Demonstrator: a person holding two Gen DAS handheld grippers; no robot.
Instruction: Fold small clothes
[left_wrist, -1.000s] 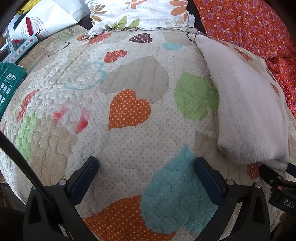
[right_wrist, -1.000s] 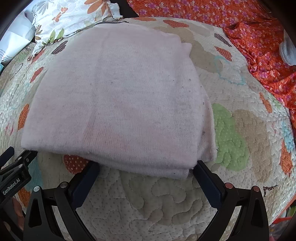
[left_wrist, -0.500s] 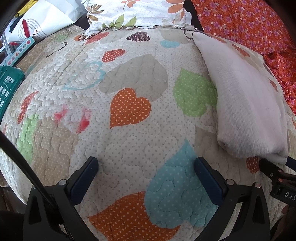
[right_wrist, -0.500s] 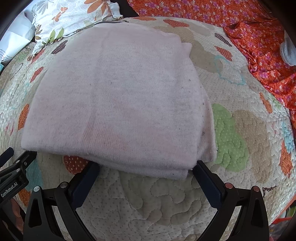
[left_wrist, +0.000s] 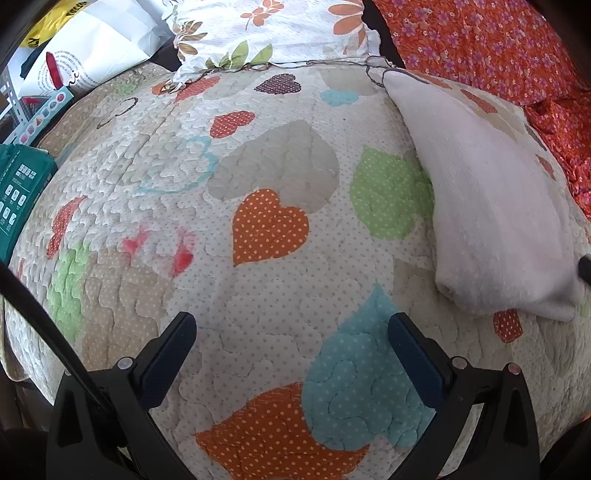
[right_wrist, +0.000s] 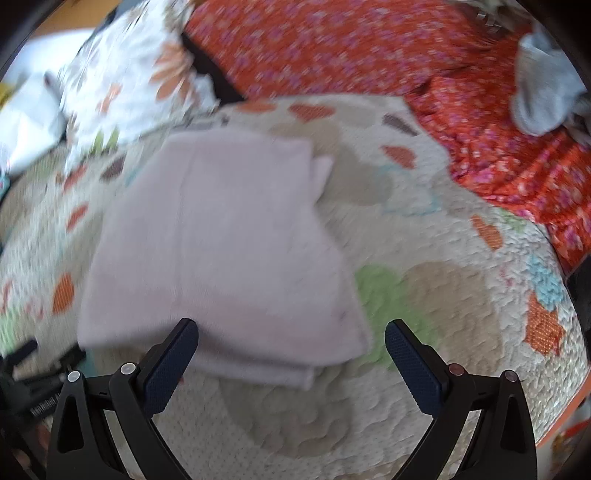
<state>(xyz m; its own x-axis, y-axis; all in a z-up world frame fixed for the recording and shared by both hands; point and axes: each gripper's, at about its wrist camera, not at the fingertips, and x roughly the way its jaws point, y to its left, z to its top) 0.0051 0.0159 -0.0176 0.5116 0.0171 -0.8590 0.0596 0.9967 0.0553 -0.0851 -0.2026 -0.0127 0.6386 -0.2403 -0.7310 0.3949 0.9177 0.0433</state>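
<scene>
Only the blurred right view shows the grey sock, probably, at 1 o'clock; both grippers' jaws spread wide, empty, folded cloth lying flat on the quilt.

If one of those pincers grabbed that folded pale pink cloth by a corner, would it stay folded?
Probably not. The folded pale pink cloth looks like soft knit in loose stacked layers, so it would likely droop and unfold. It seems light, and on the textured quilt a push would probably bunch it rather than slide it.
</scene>
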